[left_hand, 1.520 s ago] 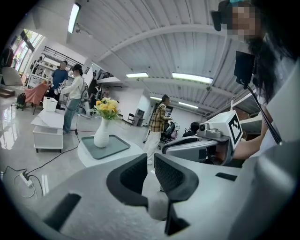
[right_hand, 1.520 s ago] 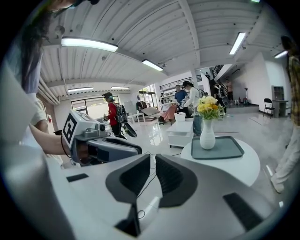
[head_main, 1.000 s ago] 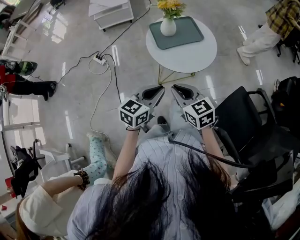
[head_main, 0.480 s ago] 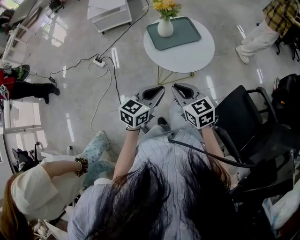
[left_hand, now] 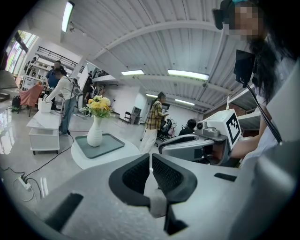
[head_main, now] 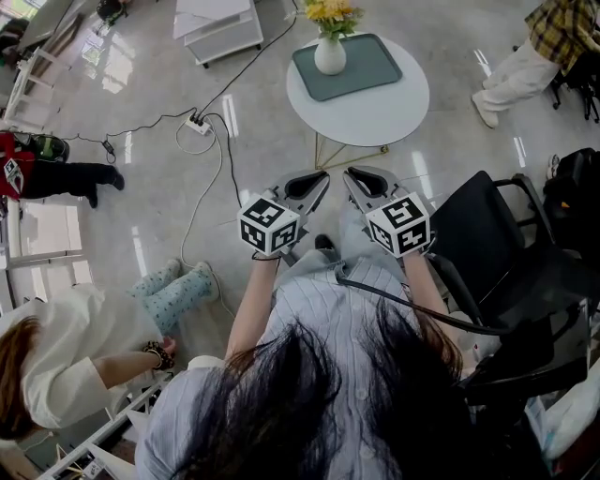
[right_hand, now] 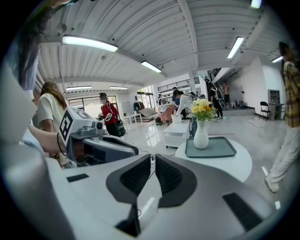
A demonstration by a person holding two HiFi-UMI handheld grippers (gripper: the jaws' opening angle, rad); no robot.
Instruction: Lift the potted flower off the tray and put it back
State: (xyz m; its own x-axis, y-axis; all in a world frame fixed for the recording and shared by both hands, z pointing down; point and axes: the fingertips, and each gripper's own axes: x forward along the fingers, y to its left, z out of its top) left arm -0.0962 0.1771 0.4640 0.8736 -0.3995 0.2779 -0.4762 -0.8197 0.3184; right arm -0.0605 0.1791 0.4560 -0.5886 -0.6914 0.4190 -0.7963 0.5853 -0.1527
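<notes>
Round white table (head_main: 380,112), rectangular green tray (head_main: 367,64) (bulbous vase (head_main: 329,56))

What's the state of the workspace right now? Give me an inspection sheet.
Surface: round white table, bare beyond the green tray.
Job's things: white vase of yellow flowers upright on the green tray, near its far left corner.
Clutter: nothing seen.
Grippers: left gripper and right gripper both shut, empty, side by side short of the table.
Cables: power strip with cords on the floor; black cable across the holder's lap.
Surroundings: black chair at right, white cabinet beyond, crouching bystander at left.
</notes>
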